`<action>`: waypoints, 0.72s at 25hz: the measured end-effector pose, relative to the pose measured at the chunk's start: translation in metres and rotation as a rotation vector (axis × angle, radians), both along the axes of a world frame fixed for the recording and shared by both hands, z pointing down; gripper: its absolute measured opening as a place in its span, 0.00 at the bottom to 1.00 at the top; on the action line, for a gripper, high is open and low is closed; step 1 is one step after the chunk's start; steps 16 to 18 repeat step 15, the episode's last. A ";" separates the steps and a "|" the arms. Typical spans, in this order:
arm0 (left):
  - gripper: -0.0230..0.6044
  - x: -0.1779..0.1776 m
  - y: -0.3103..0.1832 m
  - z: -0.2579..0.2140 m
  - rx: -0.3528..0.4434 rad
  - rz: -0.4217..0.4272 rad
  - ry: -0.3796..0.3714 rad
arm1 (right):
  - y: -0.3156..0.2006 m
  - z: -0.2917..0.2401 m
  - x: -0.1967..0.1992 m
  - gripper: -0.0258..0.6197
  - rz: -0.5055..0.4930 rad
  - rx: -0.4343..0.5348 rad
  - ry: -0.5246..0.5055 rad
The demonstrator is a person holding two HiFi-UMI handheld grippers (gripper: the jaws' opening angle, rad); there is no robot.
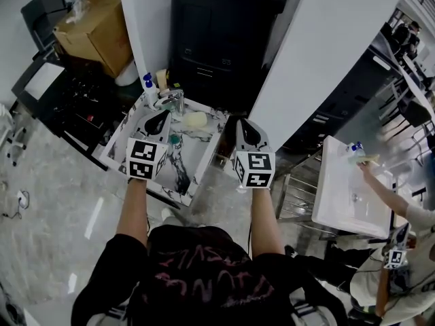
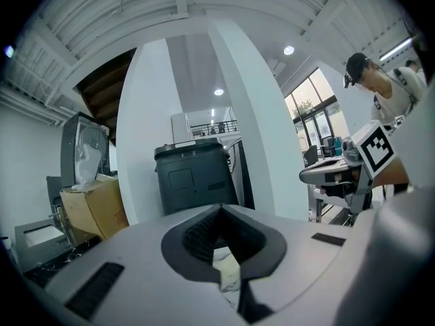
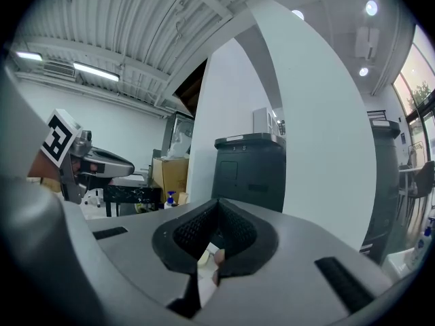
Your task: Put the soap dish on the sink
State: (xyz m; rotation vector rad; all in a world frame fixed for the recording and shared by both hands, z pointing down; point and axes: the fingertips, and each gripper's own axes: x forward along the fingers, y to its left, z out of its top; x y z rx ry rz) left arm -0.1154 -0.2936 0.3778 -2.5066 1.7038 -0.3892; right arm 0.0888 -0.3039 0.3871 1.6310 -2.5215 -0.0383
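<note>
In the head view a marble-patterned sink (image 1: 194,161) stands below both grippers. A pale yellow oval piece (image 1: 196,119), which looks like the soap dish, lies on the sink's back ledge just right of the faucet (image 1: 175,100). My left gripper (image 1: 158,122) hovers over the sink's left half, its jaws shut and empty. My right gripper (image 1: 245,133) hangs above the sink's right rim, also shut on nothing. A small brown thing (image 1: 219,159) sits on that rim below it. In the gripper views, the left gripper (image 2: 220,216) and the right gripper (image 3: 216,208) show their jaws closed.
A blue-capped bottle (image 1: 147,81) stands at the sink's back left. Behind are a black bin (image 1: 224,26), a white column (image 1: 319,53) and a cardboard box (image 1: 95,26). To the right, another person (image 1: 408,236) works at a white sink (image 1: 350,195).
</note>
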 end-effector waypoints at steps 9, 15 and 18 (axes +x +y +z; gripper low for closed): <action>0.06 -0.005 0.006 0.001 0.011 -0.011 0.011 | 0.000 0.005 -0.002 0.06 -0.003 -0.012 0.003; 0.06 -0.009 0.007 0.001 0.014 -0.009 0.004 | -0.001 0.008 -0.005 0.06 -0.004 -0.015 0.008; 0.06 -0.009 0.007 0.001 0.014 -0.009 0.004 | -0.001 0.008 -0.005 0.06 -0.004 -0.015 0.008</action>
